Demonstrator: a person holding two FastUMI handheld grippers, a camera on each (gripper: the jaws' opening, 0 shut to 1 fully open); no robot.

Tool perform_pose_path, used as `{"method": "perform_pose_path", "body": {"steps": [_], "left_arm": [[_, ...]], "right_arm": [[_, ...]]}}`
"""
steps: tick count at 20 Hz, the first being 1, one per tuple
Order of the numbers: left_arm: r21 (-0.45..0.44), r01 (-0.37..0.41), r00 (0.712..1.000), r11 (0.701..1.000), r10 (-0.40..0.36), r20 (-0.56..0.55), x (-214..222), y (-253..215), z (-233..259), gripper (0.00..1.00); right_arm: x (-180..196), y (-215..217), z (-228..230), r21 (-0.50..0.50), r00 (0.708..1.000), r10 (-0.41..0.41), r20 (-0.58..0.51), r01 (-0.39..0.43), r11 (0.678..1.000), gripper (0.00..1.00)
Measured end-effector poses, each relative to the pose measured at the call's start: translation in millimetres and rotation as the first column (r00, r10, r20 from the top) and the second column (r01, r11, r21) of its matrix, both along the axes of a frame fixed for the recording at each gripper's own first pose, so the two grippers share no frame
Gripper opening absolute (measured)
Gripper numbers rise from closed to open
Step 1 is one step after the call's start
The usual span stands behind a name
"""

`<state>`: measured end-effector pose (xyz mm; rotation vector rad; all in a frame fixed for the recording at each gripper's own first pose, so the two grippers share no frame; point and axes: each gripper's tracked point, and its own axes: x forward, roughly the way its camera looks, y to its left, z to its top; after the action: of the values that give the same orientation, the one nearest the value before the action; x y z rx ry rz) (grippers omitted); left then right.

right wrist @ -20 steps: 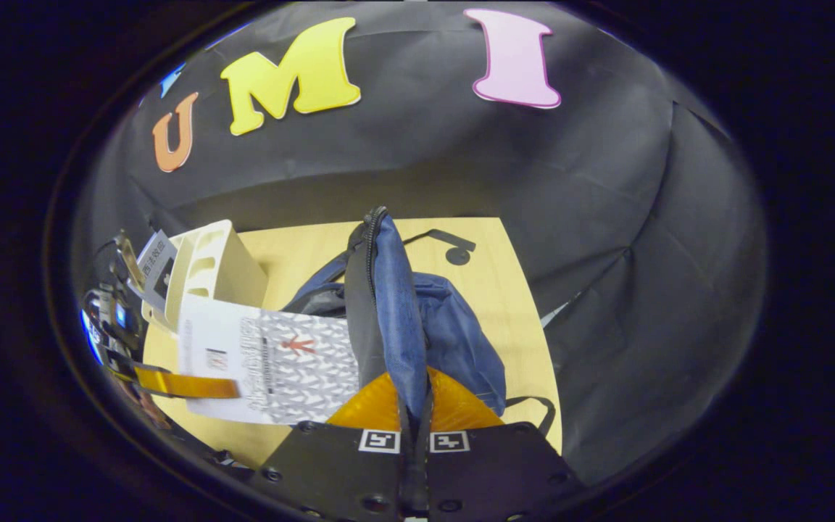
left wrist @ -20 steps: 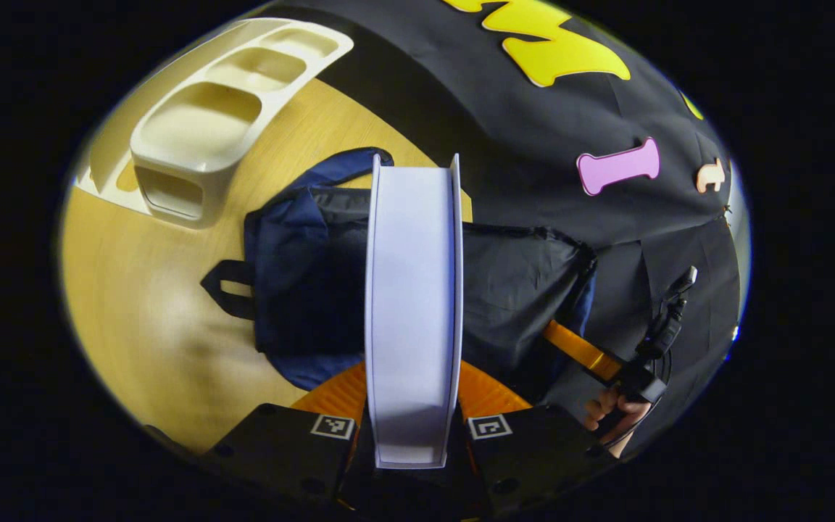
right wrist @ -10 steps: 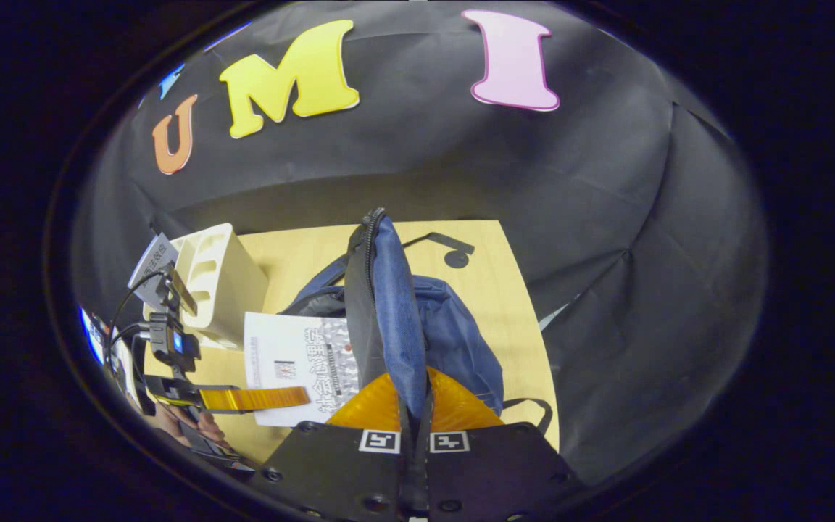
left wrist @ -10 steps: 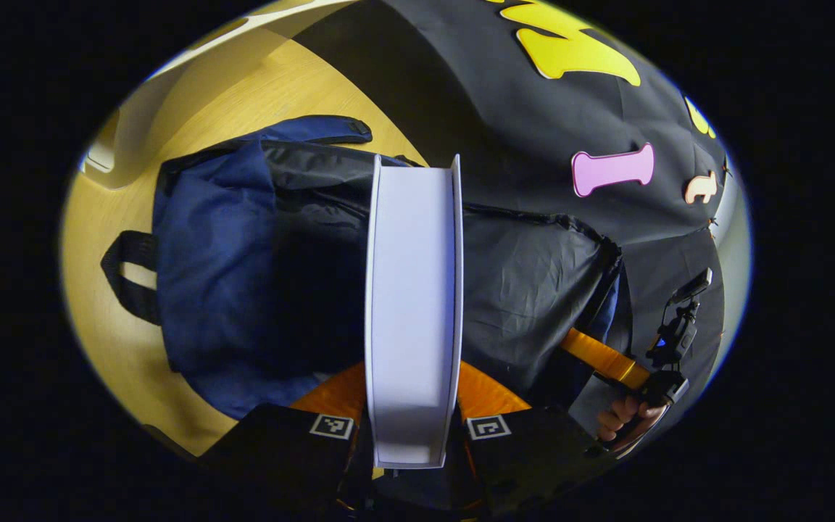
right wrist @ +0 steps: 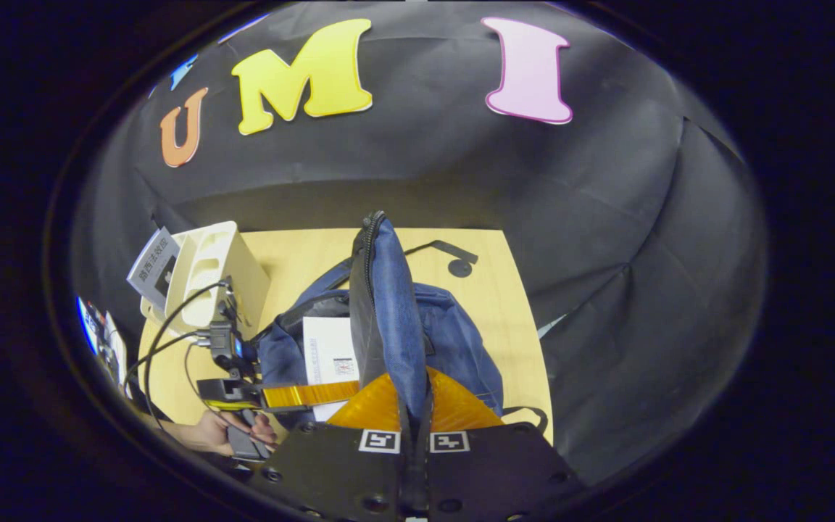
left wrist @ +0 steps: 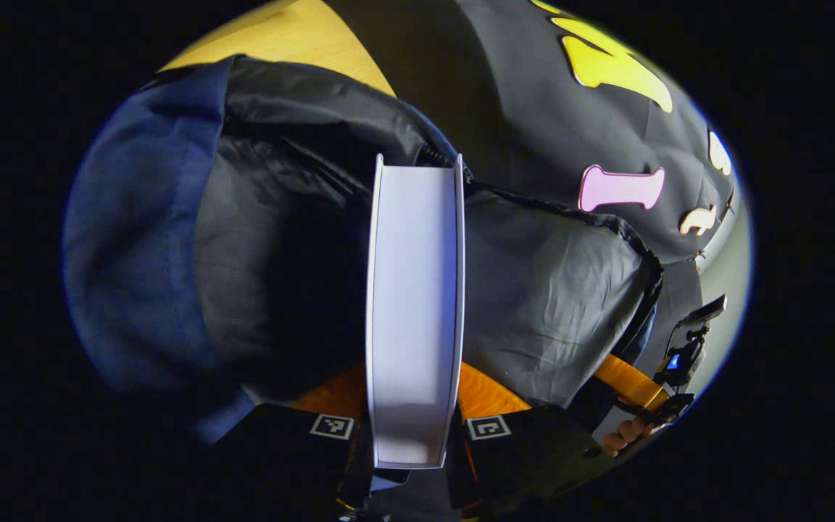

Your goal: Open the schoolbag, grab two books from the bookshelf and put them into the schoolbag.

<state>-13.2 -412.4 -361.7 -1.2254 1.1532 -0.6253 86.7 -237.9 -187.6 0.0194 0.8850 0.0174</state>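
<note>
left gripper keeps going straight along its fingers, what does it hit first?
Likely the schoolbag's dark inner lining: the book clamped in the left gripper leads, its far edge at the open mouth. Depth inside is unclear.

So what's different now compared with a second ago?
The left hand-held gripper has carried the book from beside the schoolbag into its opening. The right hand-held gripper still holds the bag's flap up; the bookshelf hasn't moved.
</note>
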Motion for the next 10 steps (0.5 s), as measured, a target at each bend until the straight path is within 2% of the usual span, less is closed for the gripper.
{"method": "perform_pose_path", "body": {"steps": [1, 2, 3, 4, 6, 7, 8, 9, 10], "left_arm": [[-0.008, -0.001, 1.000, 1.000, 0.001, -0.006, -1.1, 2.2, -0.9, 0.35], [-0.003, 0.006, 1.000, 1.000, -0.006, -0.015, -0.5, 1.0, -4.7, 0.43], [-0.004, 0.014, 1.000, 1.000, -0.014, -0.022, 0.1, 0.2, -3.9, 0.35], [0.006, 0.021, 0.999, 1.000, -0.021, -0.029, 1.4, -1.0, -4.1, 0.43], [0.059, 0.056, 0.997, 0.997, -0.052, -0.058, 0.1, -2.1, -8.5, 0.46], [0.087, 0.074, 0.995, 0.993, -0.068, -0.071, -0.8, -1.4, -11.3, 0.57], [0.138, 0.109, 0.991, 0.984, -0.096, -0.098, -8.1, 0.3, -21.7, 0.46], [0.175, 0.132, 0.986, 0.976, -0.111, -0.125, -12.4, 6.2, -28.3, 0.61], [0.224, 0.158, 0.980, 0.962, -0.125, -0.152, -16.9, 8.6, -36.6, 0.72]], "right_arm": [[0.6, 0.6, -0.4, -0.001, 1.000, 0.002, -0.002, -0.002, 1.000, 0.04], [1.6, 1.8, -1.1, -0.002, 1.000, 0.005, -0.003, -0.005, 1.000, 0.00], [1.5, 2.3, -1.8, -0.002, 1.000, 0.007, -0.005, -0.007, 1.000, 0.00], [1.9, 3.7, -2.6, -0.002, 1.000, 0.008, -0.007, -0.008, 1.000, 0.00], [2.3, 5.4, -5.0, 0.001, 1.000, 0.013, -0.012, -0.013, 1.000, 0.00], [1.9, 6.5, -7.0, 0.003, 1.000, 0.014, -0.015, -0.014, 1.000, 0.04], [1.8, 8.3, -7.9, 0.005, 1.000, 0.017, -0.018, -0.017, 1.000, 0.00], [1.9, 10.1, -8.2, 0.006, 1.000, 0.021, -0.020, -0.021, 1.000, 0.00], [1.3, 10.8, -9.7, 0.005, 1.000, 0.024, -0.020, -0.024, 1.000, 0.00]]}}
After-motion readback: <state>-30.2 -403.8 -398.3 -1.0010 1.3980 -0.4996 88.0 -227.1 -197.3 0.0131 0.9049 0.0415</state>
